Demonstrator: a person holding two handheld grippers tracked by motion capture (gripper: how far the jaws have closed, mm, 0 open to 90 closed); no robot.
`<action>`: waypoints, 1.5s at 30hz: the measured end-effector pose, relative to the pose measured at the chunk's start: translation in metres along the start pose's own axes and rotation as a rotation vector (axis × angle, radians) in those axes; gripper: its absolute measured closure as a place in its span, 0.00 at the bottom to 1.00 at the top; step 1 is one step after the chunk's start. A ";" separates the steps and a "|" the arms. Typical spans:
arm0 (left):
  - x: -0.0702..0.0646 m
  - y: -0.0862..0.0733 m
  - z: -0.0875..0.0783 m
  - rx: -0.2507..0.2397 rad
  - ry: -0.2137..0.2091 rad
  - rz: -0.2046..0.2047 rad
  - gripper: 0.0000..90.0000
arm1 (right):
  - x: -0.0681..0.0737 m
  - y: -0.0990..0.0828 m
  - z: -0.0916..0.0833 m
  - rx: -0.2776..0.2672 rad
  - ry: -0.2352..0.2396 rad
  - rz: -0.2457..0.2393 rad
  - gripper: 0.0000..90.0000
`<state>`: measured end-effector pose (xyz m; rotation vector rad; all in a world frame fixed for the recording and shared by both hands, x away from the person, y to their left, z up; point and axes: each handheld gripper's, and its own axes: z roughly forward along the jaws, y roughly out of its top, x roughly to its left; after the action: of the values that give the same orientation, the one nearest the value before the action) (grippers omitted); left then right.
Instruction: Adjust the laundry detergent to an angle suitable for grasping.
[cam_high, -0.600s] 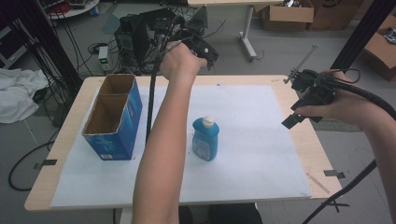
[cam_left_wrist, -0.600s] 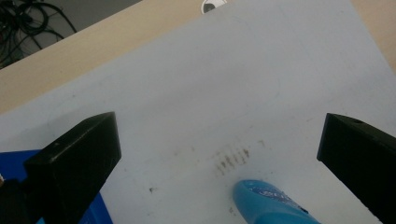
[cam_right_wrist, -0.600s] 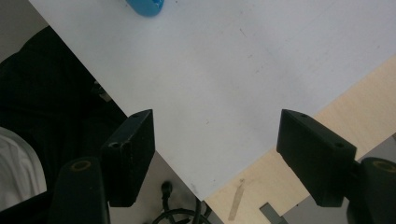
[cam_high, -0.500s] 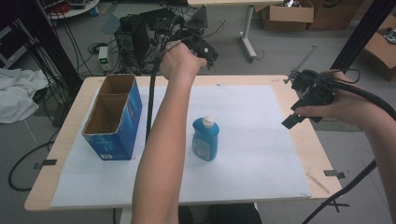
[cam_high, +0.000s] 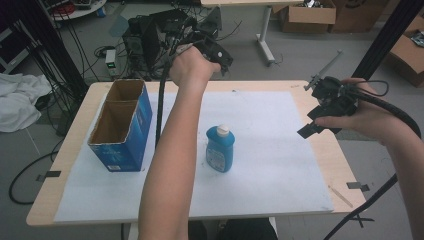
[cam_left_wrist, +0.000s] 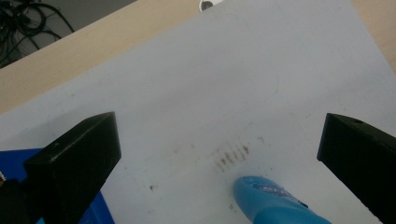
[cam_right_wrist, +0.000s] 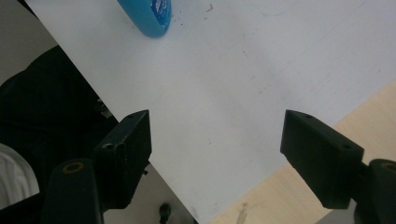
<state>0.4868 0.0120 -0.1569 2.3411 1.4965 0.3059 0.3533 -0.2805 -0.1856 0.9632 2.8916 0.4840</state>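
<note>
Overhead, left claw (cam_left_wrist: 219, 154) gaping above blue bottle (cam_high: 219, 148), right claw (cam_right_wrist: 217, 154) gaping, empty

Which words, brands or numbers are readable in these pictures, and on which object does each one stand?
No text can be read.
Blue bottle: it carries a label with print, too blurred to read.
Blue cardboard box: a small pale patch low on its front, too small to read.
White sheet on the table: marks and stains, no writing.
</note>
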 end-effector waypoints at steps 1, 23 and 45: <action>0.000 0.000 0.001 0.003 0.003 0.001 0.00 | 0.000 0.000 0.000 0.000 0.000 0.000 0.27; 0.002 -0.009 0.001 0.006 0.002 0.013 0.00 | 0.033 -0.010 0.083 -0.402 0.051 -0.017 0.18; 0.012 -0.020 0.004 0.002 -0.002 0.008 0.00 | 0.068 -0.024 0.167 -0.797 0.039 0.071 0.17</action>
<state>0.4770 0.0299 -0.1685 2.3482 1.4880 0.3047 0.3099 -0.2122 -0.3489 0.8922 2.3077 1.5010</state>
